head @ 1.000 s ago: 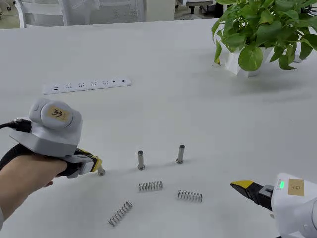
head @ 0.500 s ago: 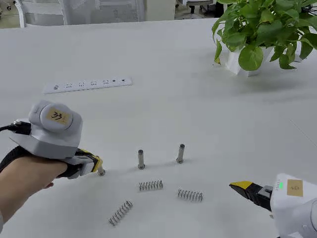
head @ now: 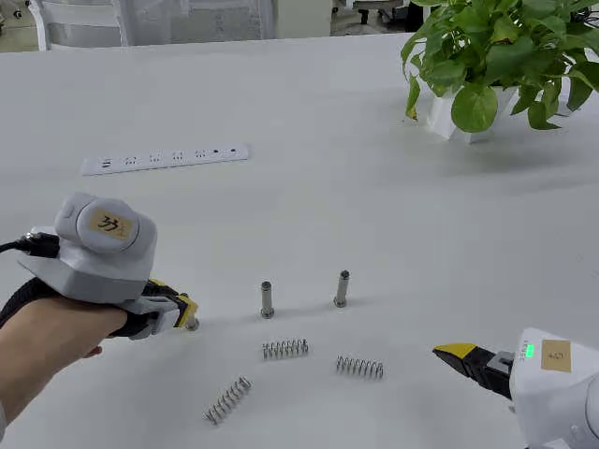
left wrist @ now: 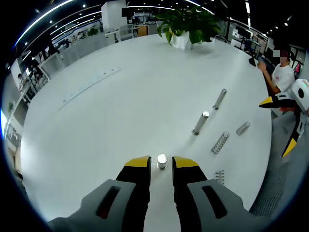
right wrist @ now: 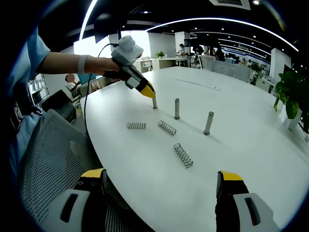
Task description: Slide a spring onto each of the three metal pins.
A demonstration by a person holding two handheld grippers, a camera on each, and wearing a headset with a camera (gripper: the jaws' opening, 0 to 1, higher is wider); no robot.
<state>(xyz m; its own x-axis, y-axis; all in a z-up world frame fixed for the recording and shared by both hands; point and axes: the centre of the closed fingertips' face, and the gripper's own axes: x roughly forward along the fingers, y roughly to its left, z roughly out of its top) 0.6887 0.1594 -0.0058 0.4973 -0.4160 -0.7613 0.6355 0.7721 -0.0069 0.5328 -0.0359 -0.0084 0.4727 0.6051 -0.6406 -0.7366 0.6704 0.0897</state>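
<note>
While the three springs (head: 284, 350) lie loose on the worktop (head: 374, 187) just as they did a second ago, none is threaded yet, so the whole job remains. They are thin wire coils. The pins (head: 267, 300) are smooth steel posts, upright on wider bases just beyond them. My left tongs (head: 185, 312) have stayed astride the leftmost pin (left wrist: 161, 160), slightly parted and not pinching it. My right tongs (right wrist: 161, 176) gape wide and empty.

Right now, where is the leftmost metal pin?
In the head view the leftmost pin stands at the left end of the pin row, left of the middle pin, upright between the open yellow tips of the left tool.
</note>
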